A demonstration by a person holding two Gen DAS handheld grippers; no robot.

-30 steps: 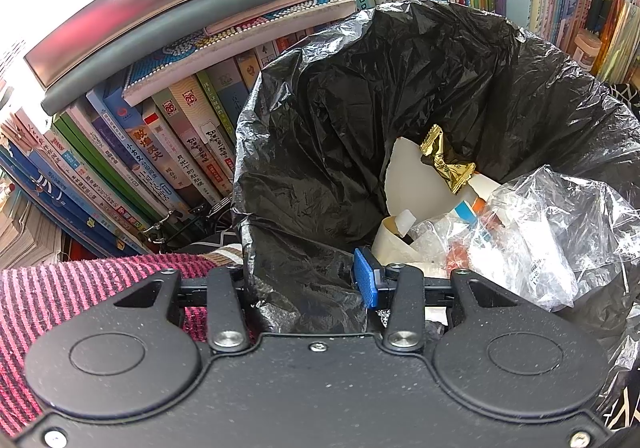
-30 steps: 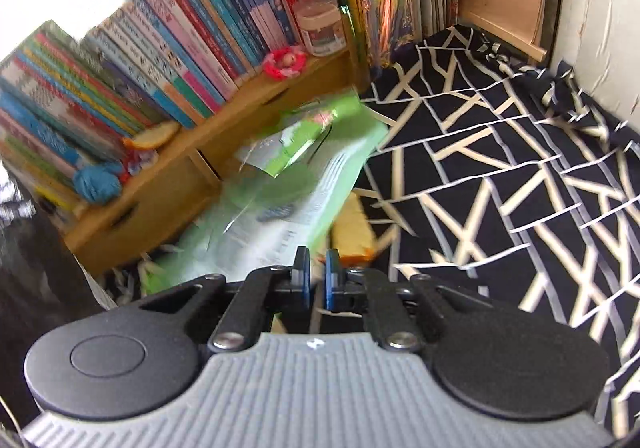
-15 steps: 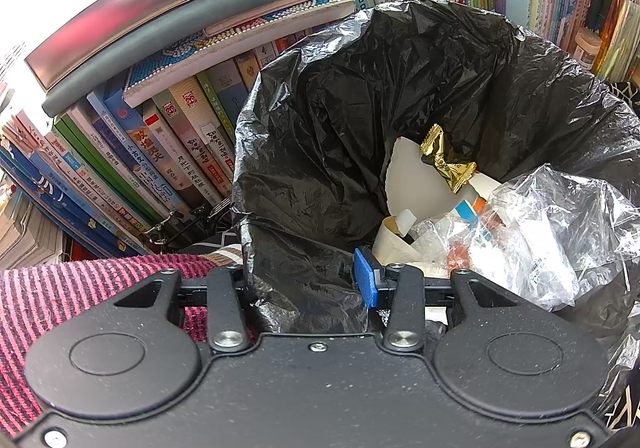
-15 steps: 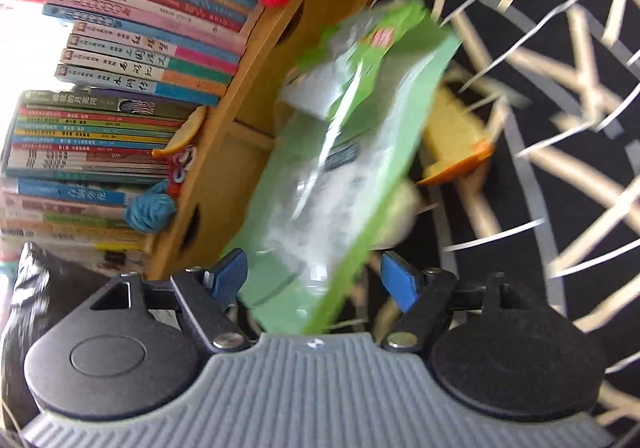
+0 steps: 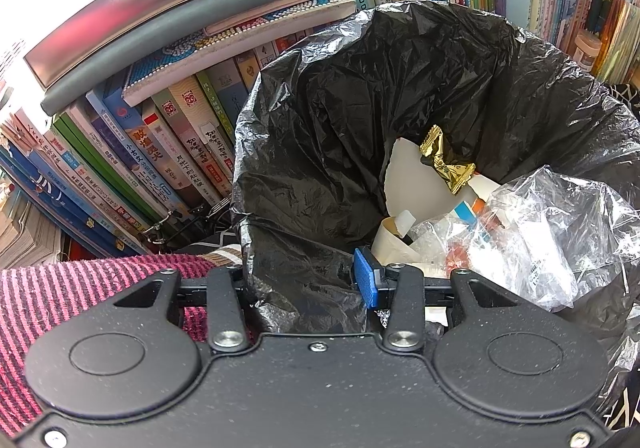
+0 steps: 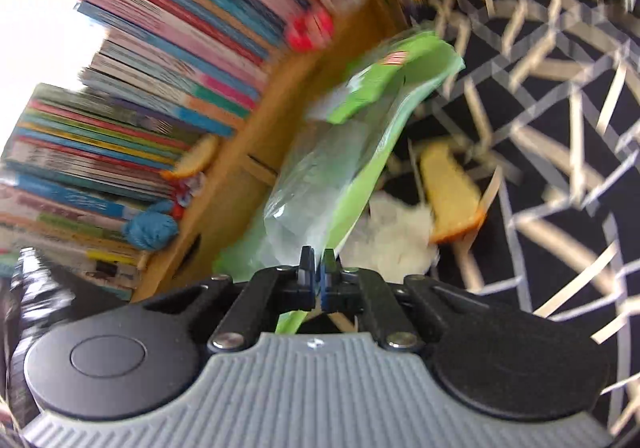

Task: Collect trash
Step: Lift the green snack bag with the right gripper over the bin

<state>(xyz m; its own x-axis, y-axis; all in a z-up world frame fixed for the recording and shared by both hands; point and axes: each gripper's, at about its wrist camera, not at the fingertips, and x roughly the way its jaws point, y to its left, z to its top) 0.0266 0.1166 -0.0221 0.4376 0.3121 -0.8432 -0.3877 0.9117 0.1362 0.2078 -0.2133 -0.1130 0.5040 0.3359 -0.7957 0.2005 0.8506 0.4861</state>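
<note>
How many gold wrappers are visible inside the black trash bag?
1. A single gold wrapper lies on the white card near the middle of the black trash bag, above the clear plastic. Others may be hidden under the trash.

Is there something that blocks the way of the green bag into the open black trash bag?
Nothing visible does. The right gripper holds the green bag; the trash bag mouth is held open by the left gripper, with trash lying low inside.

"18" on two leaning book spines (image 5: pixel 182 104), "2020" on a blue spine (image 5: pixel 69 159); other print unreadable.
</note>
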